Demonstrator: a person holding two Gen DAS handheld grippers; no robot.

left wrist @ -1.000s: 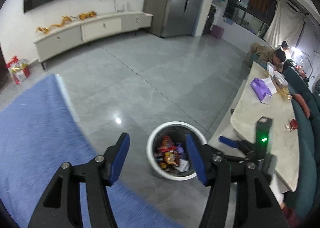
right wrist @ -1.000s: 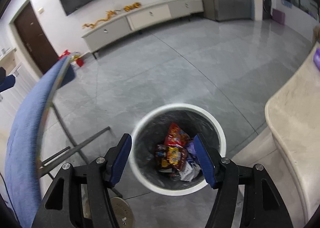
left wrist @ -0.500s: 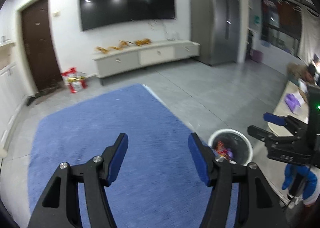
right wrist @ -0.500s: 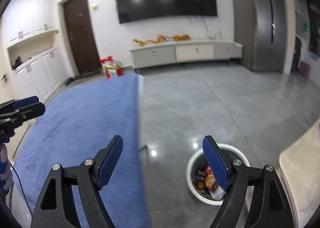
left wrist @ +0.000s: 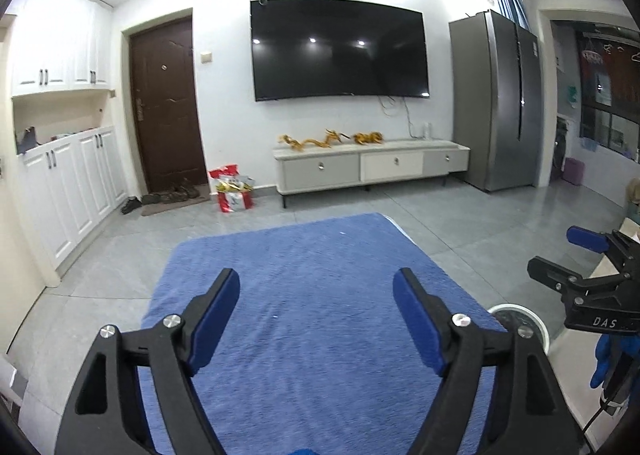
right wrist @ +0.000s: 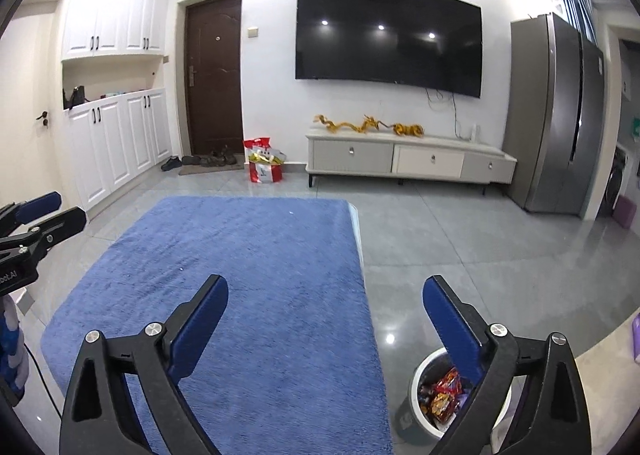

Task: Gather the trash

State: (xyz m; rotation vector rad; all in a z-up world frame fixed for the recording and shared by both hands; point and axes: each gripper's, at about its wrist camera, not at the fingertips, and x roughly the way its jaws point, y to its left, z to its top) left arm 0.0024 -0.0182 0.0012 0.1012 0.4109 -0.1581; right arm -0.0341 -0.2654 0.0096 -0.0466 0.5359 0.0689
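Here, fuzzy blue cloth [left wrist: 320, 315] — round white bin [right wrist: 420, 383].

A large black curved television [right wrist: 388, 39] hangs on the white wall [right wrist: 272, 55] above a long low cabinet with grey and white drawers [right wrist: 408, 161]. A dark brown wooden door [right wrist: 214, 75] stands to its left, beside tall white panelled cupboards [right wrist: 116, 103]. A tall grey steel refrigerator [right wrist: 556, 111] fills the right. Glossy grey floor tiles [right wrist: 460, 247] reflect ceiling lights.
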